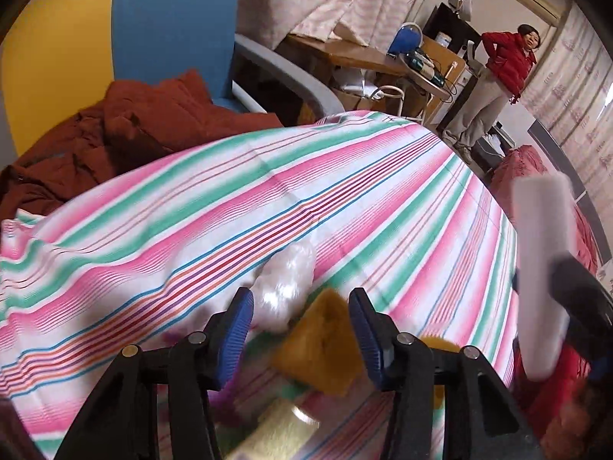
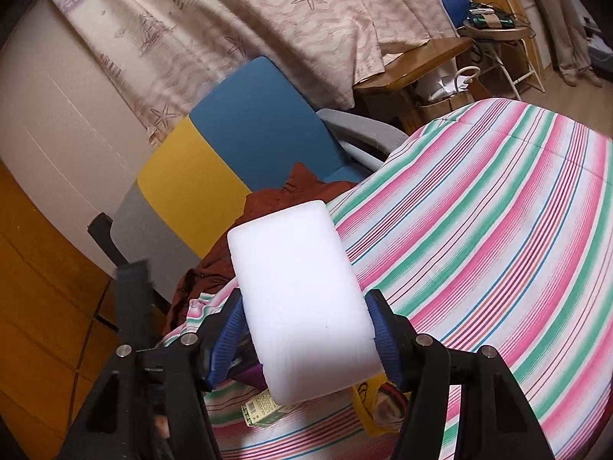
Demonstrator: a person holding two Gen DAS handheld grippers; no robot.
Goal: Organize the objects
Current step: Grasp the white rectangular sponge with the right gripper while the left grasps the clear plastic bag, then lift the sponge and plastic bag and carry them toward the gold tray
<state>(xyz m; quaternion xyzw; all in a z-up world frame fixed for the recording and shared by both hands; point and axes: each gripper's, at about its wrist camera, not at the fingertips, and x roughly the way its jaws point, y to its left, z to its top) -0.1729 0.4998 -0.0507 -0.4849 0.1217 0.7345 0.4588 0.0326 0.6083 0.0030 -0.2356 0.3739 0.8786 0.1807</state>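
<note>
A striped bedcover (image 1: 345, 199) fills both views. The right gripper (image 2: 306, 329) is clamped on a white block (image 2: 299, 299), lifted clear at centre frame, probably for relocating; the left gripper (image 1: 300, 329) hangs with fingers apart over blurred clutter at bottom centre.

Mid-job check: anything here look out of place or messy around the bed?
A rust-brown garment lies crumpled in a heap between the striped bedspread and the blue-and-yellow chair. The small items under the left gripper are too blurred to judge.

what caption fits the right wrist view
Right tongs gripping a white block above a striped bedspread.
</note>
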